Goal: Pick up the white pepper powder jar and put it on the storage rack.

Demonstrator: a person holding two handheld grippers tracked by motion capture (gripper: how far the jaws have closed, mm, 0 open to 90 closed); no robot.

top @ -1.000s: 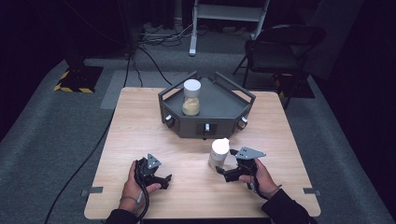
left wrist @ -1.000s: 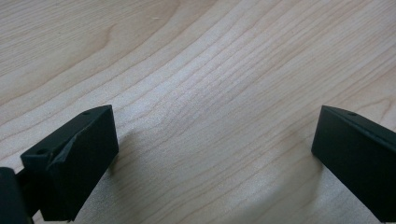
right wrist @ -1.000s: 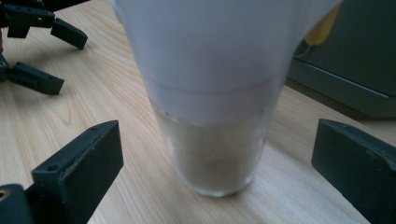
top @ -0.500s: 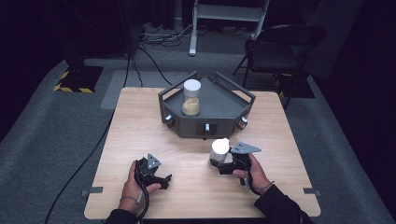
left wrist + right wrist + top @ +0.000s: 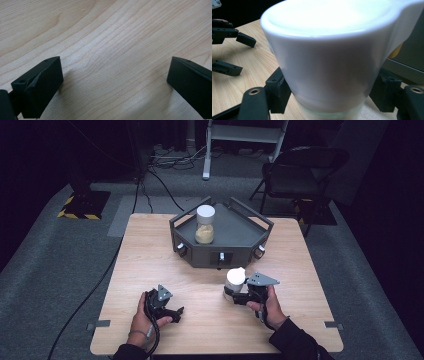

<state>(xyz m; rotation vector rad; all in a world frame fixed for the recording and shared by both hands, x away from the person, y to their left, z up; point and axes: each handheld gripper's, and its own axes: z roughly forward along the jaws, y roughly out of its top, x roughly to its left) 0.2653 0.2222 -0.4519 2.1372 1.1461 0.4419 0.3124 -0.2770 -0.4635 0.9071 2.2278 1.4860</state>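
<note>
A small jar with a white cap (image 5: 235, 279) stands on the wooden table (image 5: 150, 250), right of centre. My right gripper (image 5: 231, 295) reaches it from the right, and its jaws have just been closing on it. In the right gripper view the white cap (image 5: 329, 52) looms close, and both black pads (image 5: 278, 93) press the jar's sides below the cap, with my right gripper (image 5: 329, 98) shut on it. My left gripper (image 5: 176, 314) rests at the front left, open over bare wood (image 5: 115, 82). The left gripper (image 5: 237, 53) also shows far off in the right gripper view.
A dark grey angular tray (image 5: 235, 251) sits at the table's far middle. It holds a second white-capped jar (image 5: 205, 224) with tan powder inside. Behind the table stand a dark chair (image 5: 300, 175) and cables (image 5: 160, 175) on the floor.
The right gripper has slid left up to the white-capped jar, and its jaws have gone from wide apart to closed around it. The left hand has stayed put.
</note>
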